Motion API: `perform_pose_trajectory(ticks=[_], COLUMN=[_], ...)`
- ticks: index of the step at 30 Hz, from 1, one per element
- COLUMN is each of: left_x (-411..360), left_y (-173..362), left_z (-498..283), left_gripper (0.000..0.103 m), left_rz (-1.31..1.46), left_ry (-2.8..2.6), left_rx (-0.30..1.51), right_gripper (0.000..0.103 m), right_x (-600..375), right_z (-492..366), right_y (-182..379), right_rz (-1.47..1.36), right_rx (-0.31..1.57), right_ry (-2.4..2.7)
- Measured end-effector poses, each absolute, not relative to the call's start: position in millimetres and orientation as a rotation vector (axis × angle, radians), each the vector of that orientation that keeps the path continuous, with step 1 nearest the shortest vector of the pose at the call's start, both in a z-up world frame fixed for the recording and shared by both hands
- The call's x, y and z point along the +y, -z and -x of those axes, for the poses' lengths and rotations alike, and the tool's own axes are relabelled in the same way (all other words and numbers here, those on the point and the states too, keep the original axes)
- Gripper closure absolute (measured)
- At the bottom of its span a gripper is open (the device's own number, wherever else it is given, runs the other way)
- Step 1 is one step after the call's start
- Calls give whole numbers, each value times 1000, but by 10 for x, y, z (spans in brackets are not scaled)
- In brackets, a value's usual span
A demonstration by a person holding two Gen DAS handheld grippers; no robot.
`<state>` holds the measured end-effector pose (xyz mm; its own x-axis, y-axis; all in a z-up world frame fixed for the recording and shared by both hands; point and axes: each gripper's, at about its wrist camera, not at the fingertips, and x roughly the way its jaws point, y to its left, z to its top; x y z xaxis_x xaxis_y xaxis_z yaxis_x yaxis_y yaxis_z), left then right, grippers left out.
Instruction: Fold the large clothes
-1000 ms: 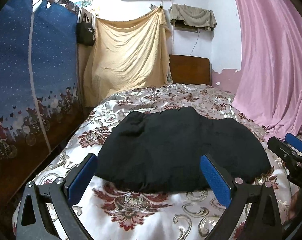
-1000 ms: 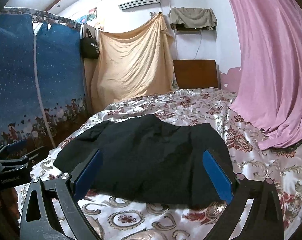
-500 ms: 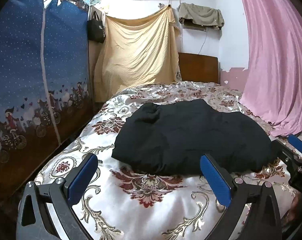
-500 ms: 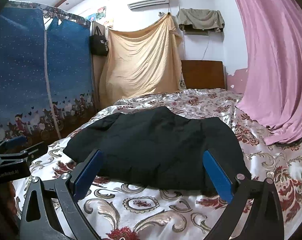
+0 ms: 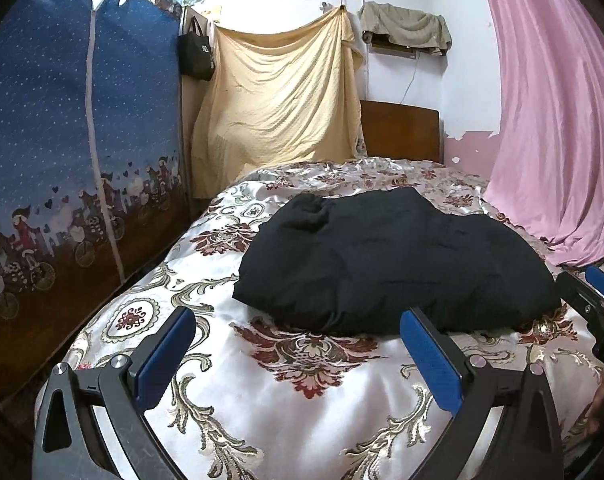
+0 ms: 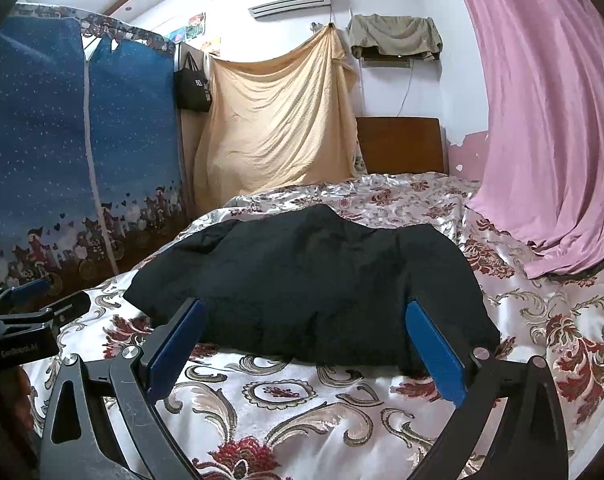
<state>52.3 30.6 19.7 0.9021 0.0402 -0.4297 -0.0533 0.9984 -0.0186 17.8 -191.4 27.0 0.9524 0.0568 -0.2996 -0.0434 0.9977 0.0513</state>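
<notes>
While unheld: one black garment (image 5: 386, 260) | two tools spread: left tool (image 5: 298, 344), right tool (image 6: 302, 332)

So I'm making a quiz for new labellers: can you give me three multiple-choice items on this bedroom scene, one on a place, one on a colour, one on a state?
1. Where does the garment lie?
A. on the bed
B. on the floor
C. hung on the wall

2. What colour is the curtain on the right?
A. green
B. pink
C. white

3. How do the jaws of the left gripper and right gripper stand?
A. both shut on cloth
B. one open, one shut
C. both open, holding nothing

Answers:
1 A, the black garment rests on the patterned bedspread.
2 B, the drape beside the bed is pink.
3 C, each pair of blue pads stands wide apart with nothing between them.
</notes>
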Motion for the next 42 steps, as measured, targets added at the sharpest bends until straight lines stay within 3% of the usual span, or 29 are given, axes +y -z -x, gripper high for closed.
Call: perform_pose_trajectory(ticks=[42], left_x=[286], left_y=[-185], left_z=[-450], left_gripper=[0], left_rz=[29], left_ry=[-19], left_rx=[440], right_gripper=[4], right_x=[-1831], right_z=[-177], right_y=[-217], right_rz=[-35], right_rx=[335], right_ry=[-64])
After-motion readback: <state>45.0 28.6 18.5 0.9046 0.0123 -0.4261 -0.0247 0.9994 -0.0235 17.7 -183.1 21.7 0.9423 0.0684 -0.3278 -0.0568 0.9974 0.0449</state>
